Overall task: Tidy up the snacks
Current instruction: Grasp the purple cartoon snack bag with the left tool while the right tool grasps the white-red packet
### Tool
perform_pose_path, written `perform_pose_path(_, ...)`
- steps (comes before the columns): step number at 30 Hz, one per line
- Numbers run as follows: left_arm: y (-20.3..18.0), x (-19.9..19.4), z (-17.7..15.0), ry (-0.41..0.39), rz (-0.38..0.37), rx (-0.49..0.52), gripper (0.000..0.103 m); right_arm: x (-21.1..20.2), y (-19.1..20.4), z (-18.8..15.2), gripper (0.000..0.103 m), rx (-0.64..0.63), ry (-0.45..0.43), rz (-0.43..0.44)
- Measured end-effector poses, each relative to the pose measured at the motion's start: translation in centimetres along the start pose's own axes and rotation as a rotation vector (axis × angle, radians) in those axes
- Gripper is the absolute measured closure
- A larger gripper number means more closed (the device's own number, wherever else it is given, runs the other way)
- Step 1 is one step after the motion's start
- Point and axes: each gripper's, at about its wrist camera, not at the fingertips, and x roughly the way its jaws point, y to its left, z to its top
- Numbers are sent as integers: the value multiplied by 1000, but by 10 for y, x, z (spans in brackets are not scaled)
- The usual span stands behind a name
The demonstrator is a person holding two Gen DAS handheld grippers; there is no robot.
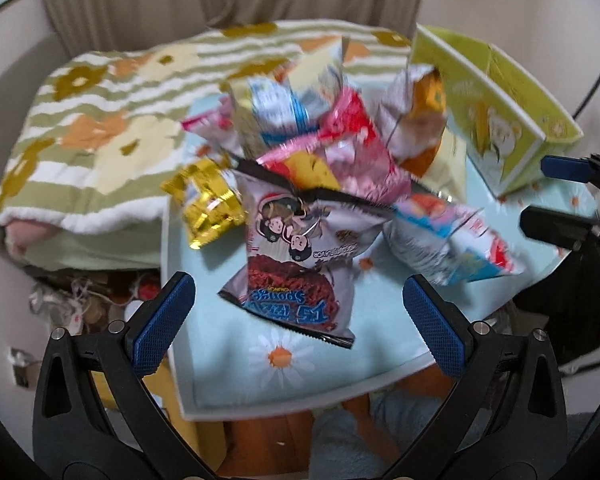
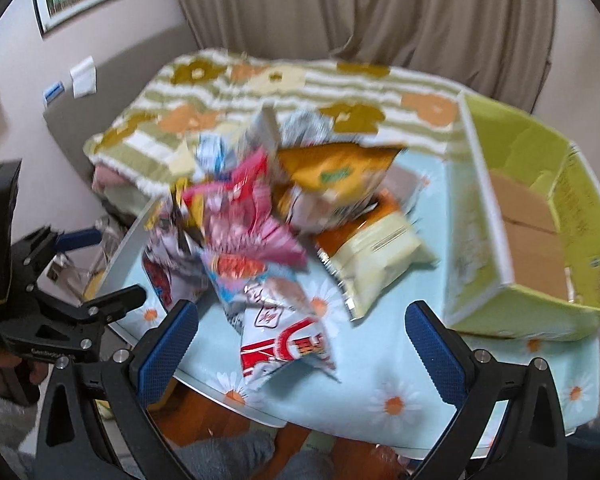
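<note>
Wide apart and holding nothing, the blue-padded fingers of the left gripper (image 1: 299, 322) hover over the near edge of the table (image 1: 228, 364), which wears a pale blue cloth printed with daisies. Just beyond them lies a silver and red snack bag (image 1: 296, 264), the closest packet of a loose snack pile (image 1: 320, 152) heaped at the middle of the table. A gold foil packet (image 1: 206, 204) sits at the pile's left edge, beside pink and blue bags.

From the right wrist camera, the right gripper (image 2: 301, 342) is likewise spread wide and empty, with a red and white bag (image 2: 288, 348) between its fingers in view, lying on the cloth. An orange bag (image 2: 336, 172) tops the pile, and a pale yellow packet (image 2: 376, 256) lies toward the green box (image 2: 536, 304), which stands open on the table's right side with brown cardboard showing inside. Behind the table, a striped floral blanket (image 2: 260, 92) covers a bed.
</note>
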Motion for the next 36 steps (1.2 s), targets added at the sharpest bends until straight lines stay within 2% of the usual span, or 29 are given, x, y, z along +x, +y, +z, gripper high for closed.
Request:
perform_pose_path(6,3,45,2,63,-33,76,0,45,7,-4,0,-23,96,-14)
perform_pose_path(14,3,80,7,95,-69,119,1,78,12,-4,0,-35,153,0)
perform_pose_path(16,1,86,8,97,-77,131,6,82,13,-4,0,-41,170,3)
perform_pose_path(18,1,90,9,107,-73,144,20,87,13,-4,1,-38,181,9)
perform_pose_path(20,-1,90,8,103,-74,154,21,91,13,-4,1,-29,189,12)
perform_pose_path(23,0,90,9,101,-81,162,30,97,11,-3,7,-14,202,20)
perform_pose_path(26,3,87,8,101,-96,151,34,98,10,-4,15,-7,213,31)
perform_pose_path(28,8,85,8,99,-102,145,39,97,11,-7,17,-15,213,24)
perform_pose_path(36,9,69,-1,86,-111,130,40,95,13,-14,32,-11,211,26)
